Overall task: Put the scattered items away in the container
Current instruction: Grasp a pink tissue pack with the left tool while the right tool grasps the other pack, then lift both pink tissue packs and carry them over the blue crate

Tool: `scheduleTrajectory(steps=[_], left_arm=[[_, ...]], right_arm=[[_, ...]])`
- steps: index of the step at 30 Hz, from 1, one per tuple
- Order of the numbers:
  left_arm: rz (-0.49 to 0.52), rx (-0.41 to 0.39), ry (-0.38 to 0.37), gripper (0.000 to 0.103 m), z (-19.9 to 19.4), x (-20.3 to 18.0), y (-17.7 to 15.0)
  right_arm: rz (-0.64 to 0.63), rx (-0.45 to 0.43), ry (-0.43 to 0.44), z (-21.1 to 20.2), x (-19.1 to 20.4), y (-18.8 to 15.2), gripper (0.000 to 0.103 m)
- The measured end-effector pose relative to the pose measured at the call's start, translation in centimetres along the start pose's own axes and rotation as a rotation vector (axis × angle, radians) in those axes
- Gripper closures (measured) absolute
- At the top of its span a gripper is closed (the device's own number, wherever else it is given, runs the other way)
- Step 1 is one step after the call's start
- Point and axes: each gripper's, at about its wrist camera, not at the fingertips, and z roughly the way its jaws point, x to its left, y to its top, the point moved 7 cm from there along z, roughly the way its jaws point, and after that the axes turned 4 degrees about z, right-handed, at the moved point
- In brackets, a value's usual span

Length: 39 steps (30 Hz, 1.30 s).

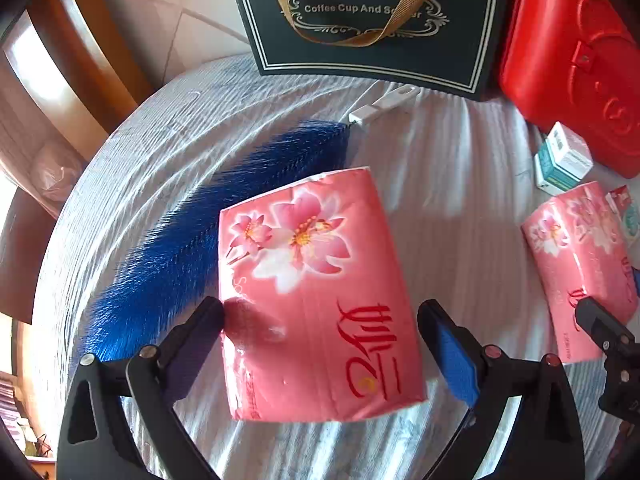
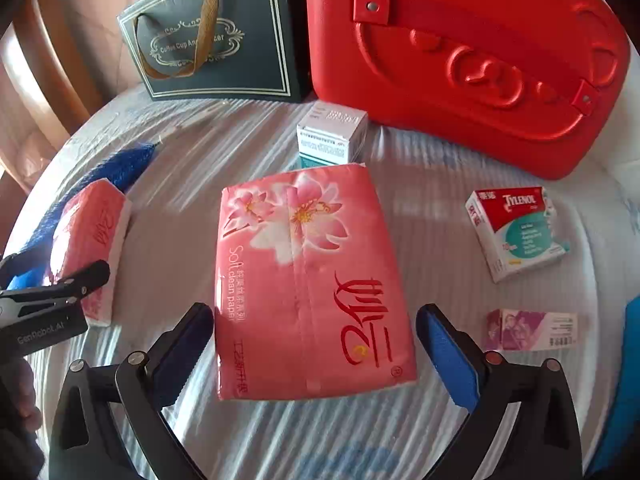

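Note:
Two pink tissue packs lie on the white-covered round table. In the left wrist view my left gripper point(image 1: 320, 322) is open, its jaws on either side of one pack point(image 1: 316, 292), the left finger touching its edge. In the right wrist view my right gripper point(image 2: 314, 326) is open around the other pack point(image 2: 308, 280), fingers just clear of its sides. Each pack also shows in the other view: the right one point(image 1: 580, 264) and the left one point(image 2: 94, 240). A red case point(image 2: 460, 52) stands at the back right, with a dark gift bag point(image 2: 216, 36) to its left.
A blue-bristled brush with a white handle point(image 1: 208, 232) lies left of the left pack. A teal-white box point(image 2: 332, 136), a Tylenol box point(image 2: 516, 232) and a small purple box point(image 2: 532, 330) lie about the right pack. A wooden chair point(image 1: 84, 52) stands beyond the table's edge.

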Motion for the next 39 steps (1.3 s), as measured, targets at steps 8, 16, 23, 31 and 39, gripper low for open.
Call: scheduleTrajectory(steps=[8, 16, 23, 31, 39], left_arm=[[-0.050, -0.024, -0.110, 0.011, 1.2, 0.2, -0.6], [0.011, -0.153, -0.140, 0.012, -5.3, 0.1, -1.1], [0.029, -0.285, -0.185, 0.012, -14.5, 1.4, -2.8], [0.105, -0.466, -0.280, 0.012, -26.6, 0.1, -5.5], [0.262, -0.612, -0.434, 0.012, -38.0, -8.1, -7.9]], right_arm=[[0.020, 0.011, 0.012, 2.1, -0.4, -0.4, 0.003], [0.036, -0.033, 0.016, -2.6, 0.0, -1.5, 0.010], [0.053, -0.175, 0.020, -12.9, 1.2, -2.5, 0.010], [0.099, -0.414, -0.046, -29.0, 1.5, -6.4, 0.010], [0.215, -0.592, -0.180, -44.2, -4.2, -12.5, 0.010]])
